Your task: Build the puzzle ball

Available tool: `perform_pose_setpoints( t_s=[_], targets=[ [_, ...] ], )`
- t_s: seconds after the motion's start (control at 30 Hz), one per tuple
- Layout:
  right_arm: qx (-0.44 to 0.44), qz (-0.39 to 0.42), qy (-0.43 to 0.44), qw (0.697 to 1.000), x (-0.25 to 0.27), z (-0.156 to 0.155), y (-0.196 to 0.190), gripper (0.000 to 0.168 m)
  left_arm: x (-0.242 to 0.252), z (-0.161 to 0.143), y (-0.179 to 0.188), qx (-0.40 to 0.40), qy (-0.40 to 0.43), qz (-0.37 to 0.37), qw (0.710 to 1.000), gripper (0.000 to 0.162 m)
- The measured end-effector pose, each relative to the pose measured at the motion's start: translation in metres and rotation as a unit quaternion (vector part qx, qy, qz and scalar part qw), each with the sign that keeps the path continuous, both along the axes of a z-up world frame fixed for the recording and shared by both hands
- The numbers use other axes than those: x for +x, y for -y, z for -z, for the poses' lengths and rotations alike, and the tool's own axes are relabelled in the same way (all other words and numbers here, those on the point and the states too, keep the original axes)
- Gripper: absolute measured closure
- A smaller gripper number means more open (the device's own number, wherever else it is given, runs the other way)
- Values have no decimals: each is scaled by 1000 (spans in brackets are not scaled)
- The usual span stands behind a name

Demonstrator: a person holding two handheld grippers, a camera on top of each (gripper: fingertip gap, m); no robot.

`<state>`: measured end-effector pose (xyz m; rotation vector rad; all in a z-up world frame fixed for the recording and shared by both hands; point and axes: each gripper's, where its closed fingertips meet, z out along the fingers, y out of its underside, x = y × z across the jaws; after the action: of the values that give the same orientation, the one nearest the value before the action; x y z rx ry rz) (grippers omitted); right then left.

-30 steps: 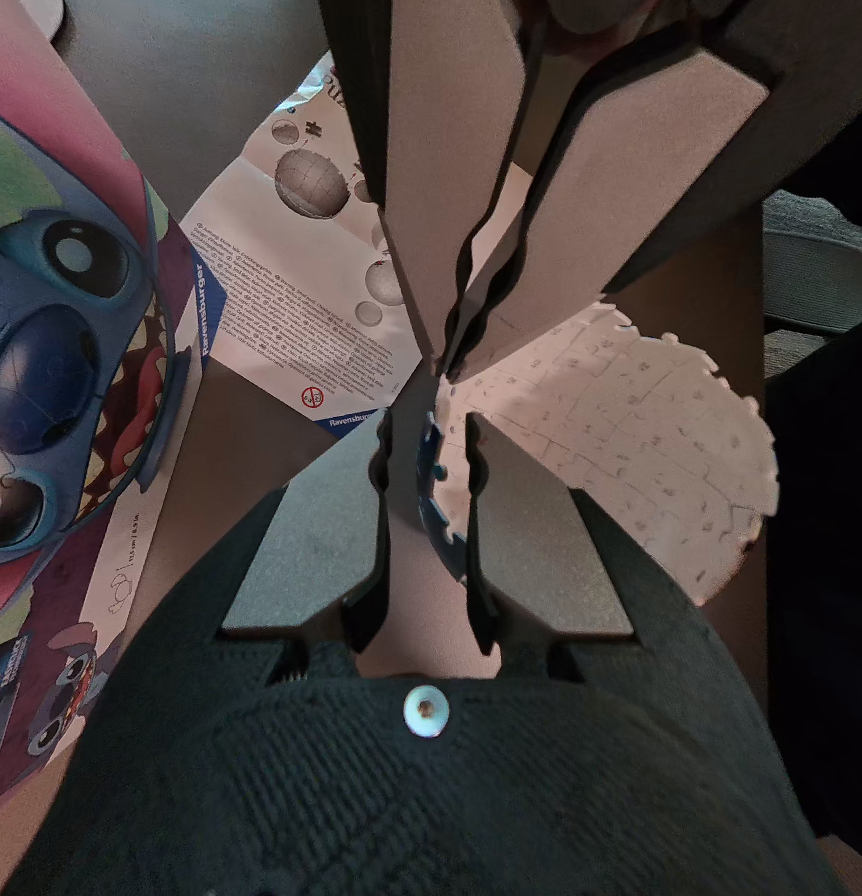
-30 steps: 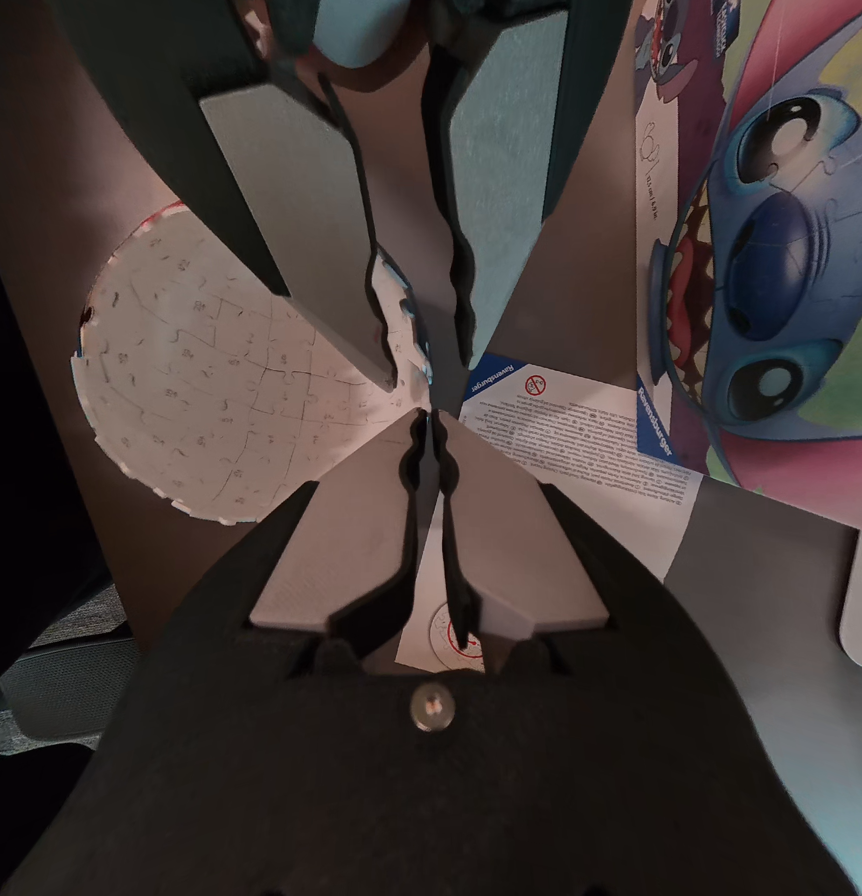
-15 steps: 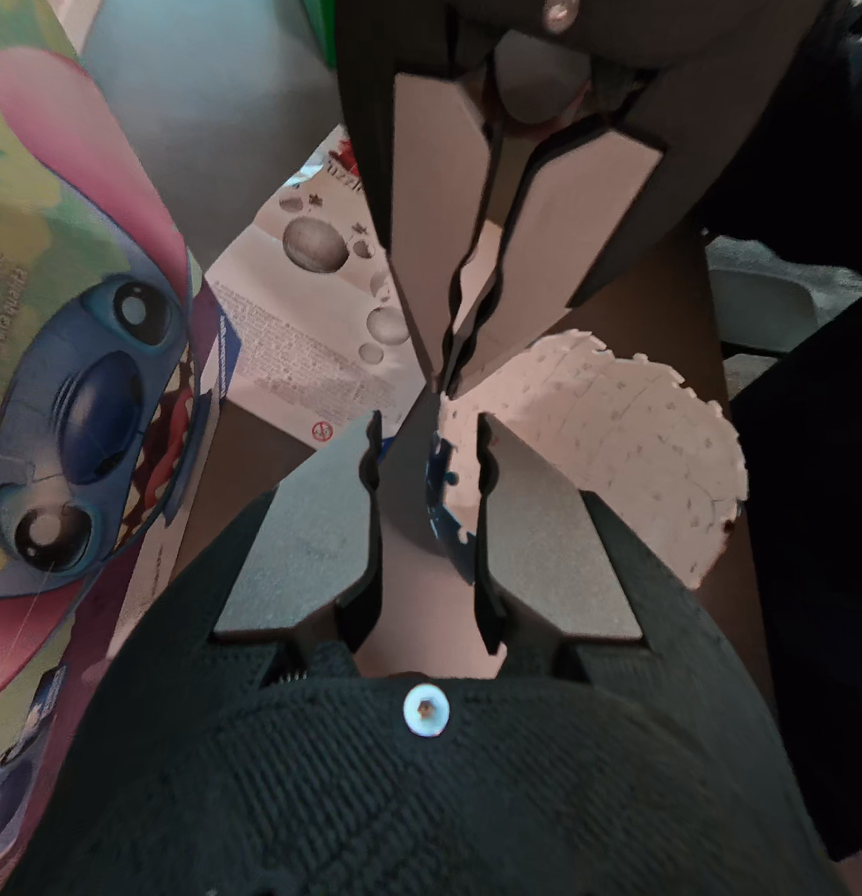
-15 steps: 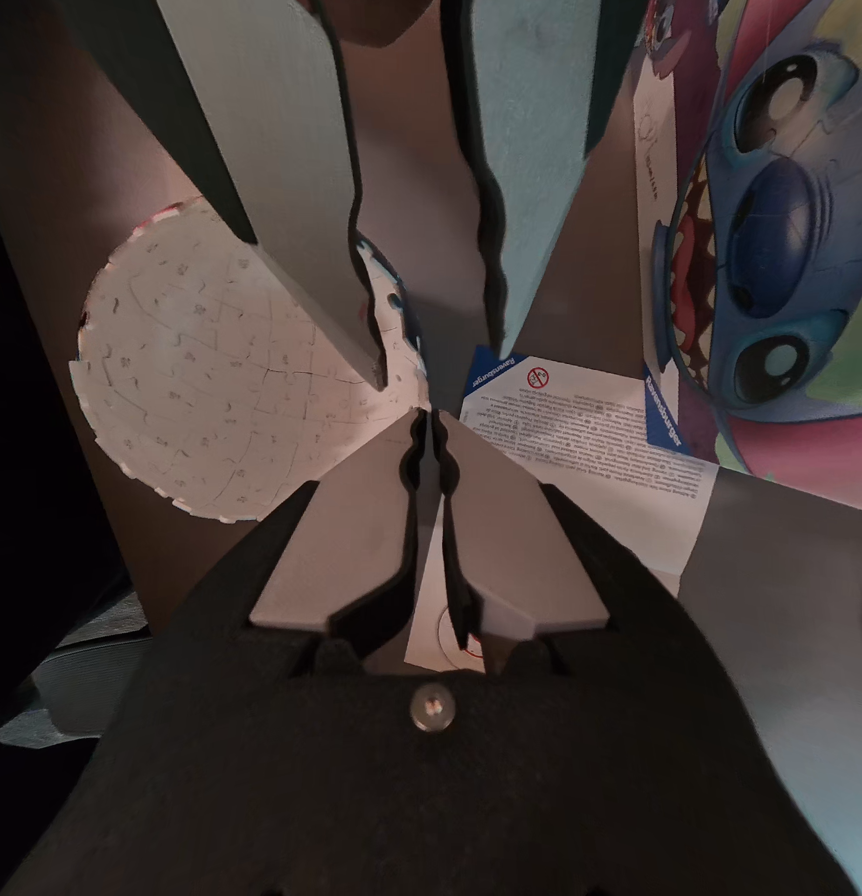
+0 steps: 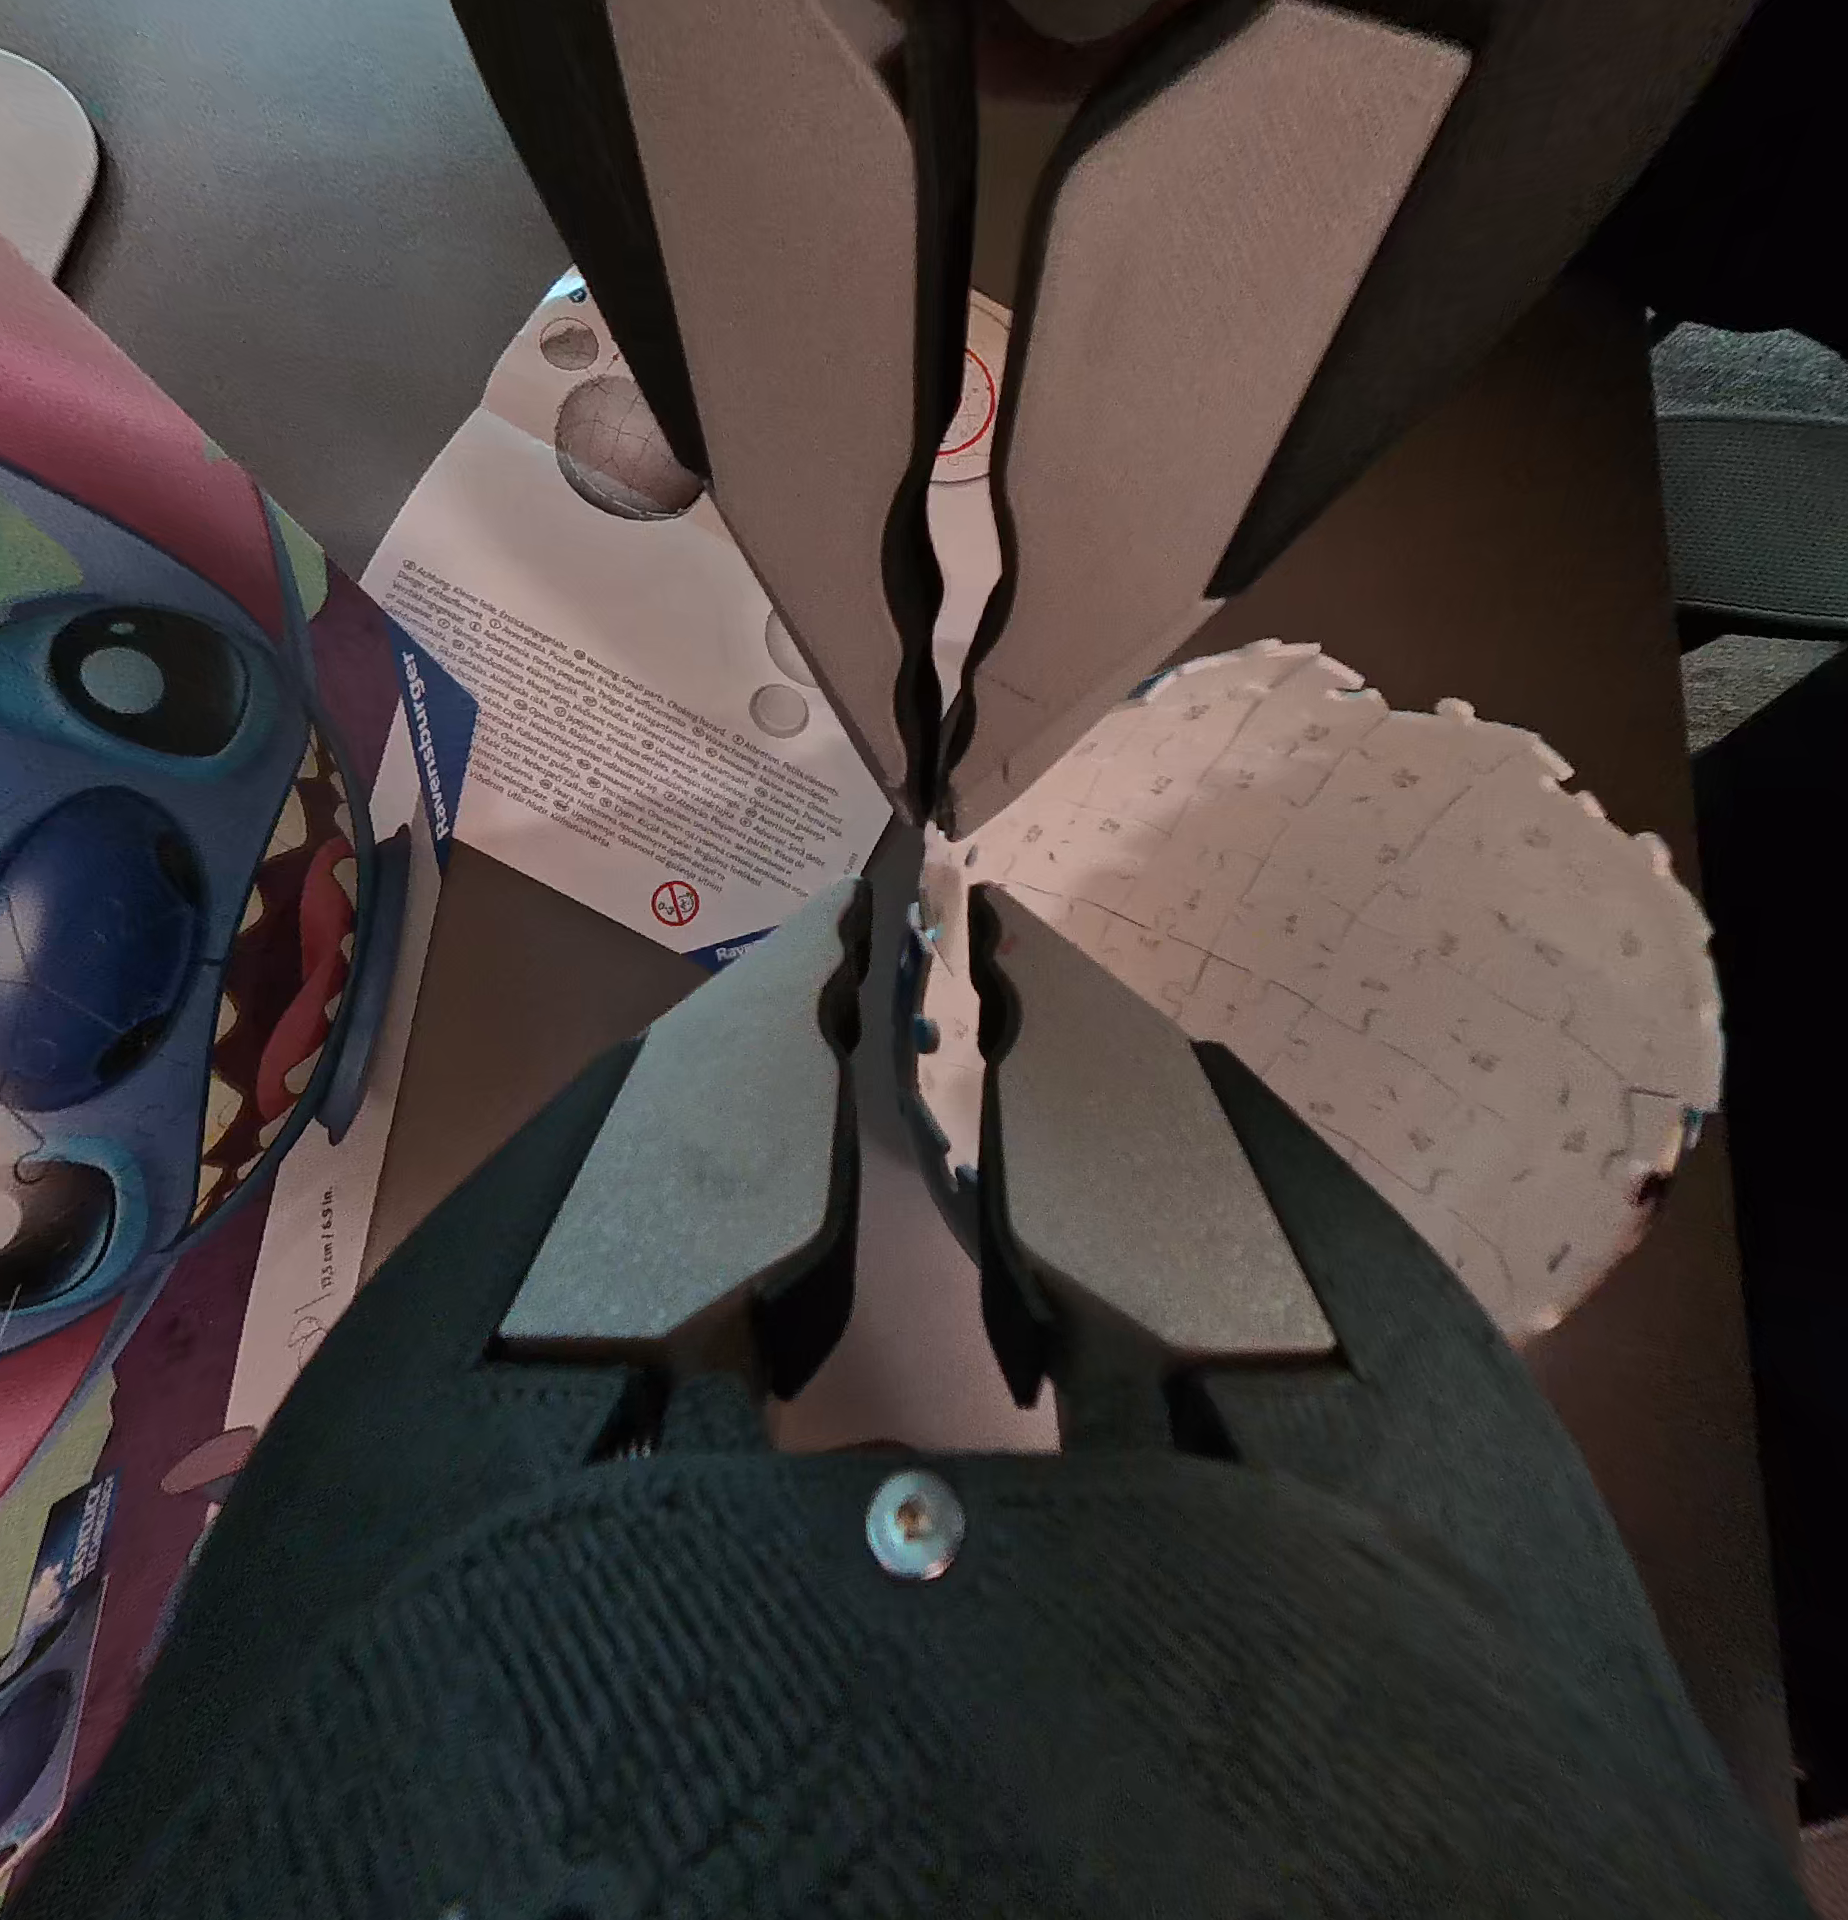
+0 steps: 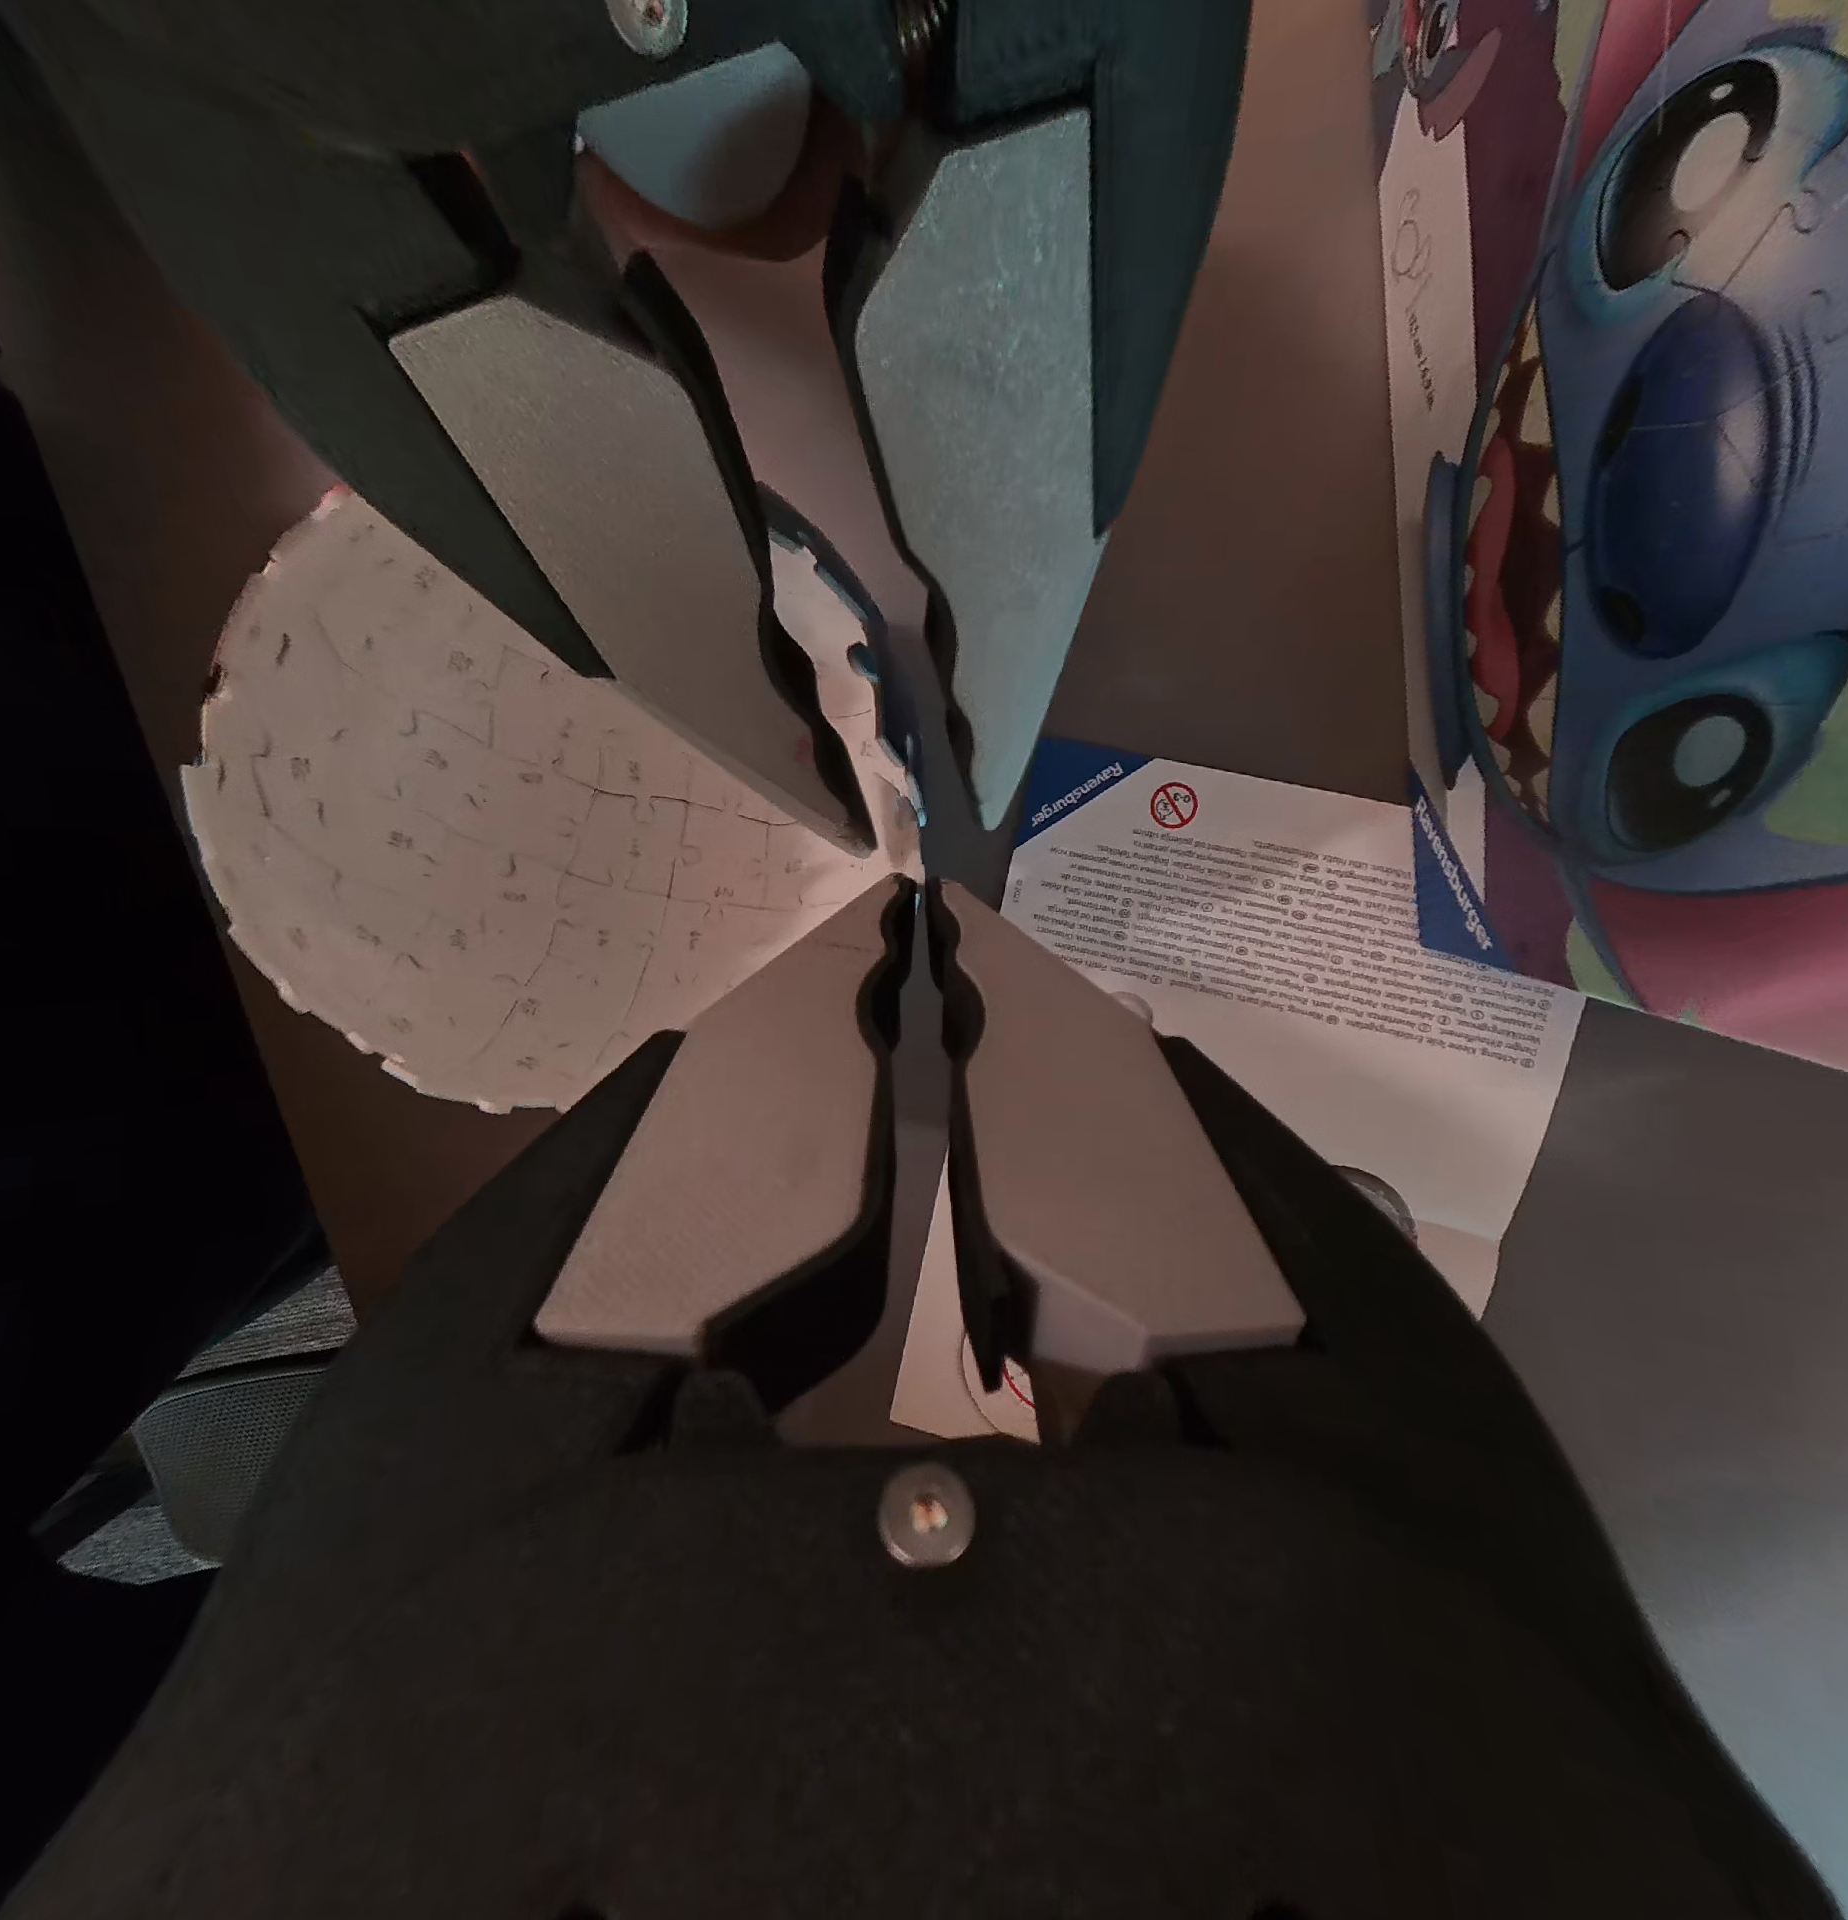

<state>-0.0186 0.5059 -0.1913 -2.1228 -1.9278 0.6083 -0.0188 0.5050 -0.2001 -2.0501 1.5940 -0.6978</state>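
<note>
The half-built puzzle ball (image 5: 1367, 987) lies as an open bowl, its white numbered inside facing me; it also shows in the right wrist view (image 6: 432, 831). My left gripper (image 5: 912, 899) is open and straddles the bowl's blue rim. My right gripper (image 6: 920, 883) is shut, its tips at the same spot on the rim. I cannot see whether a piece is pinched there. The two grippers meet tip to tip: the right gripper (image 5: 928, 816) comes from the top of the left wrist view, the left gripper (image 6: 922, 826) from the top of the right wrist view.
The puzzle box (image 5: 120, 831) with a blue cartoon figure lies beside the ball, also in the right wrist view (image 6: 1678, 520). A white instruction leaflet (image 5: 608, 727) is spread between box and ball (image 6: 1263, 935). A grey chair seat (image 5: 1772, 468) sits past the table edge. Less than 4 cm separates the two grippers' tips.
Both grippers have shifted a little while staying tip to tip at the rim. The left one has drawn slightly back from the right. Their jaws stand as before.
</note>
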Motion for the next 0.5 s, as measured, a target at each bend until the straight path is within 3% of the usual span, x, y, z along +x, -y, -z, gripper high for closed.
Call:
perform_pose_setpoints(
  t_s=[0.5],
  targets=[
    [-16,2,4,1000,4,1,0,168,4,11,4,-29,-1,6,1000,152]
  ],
)
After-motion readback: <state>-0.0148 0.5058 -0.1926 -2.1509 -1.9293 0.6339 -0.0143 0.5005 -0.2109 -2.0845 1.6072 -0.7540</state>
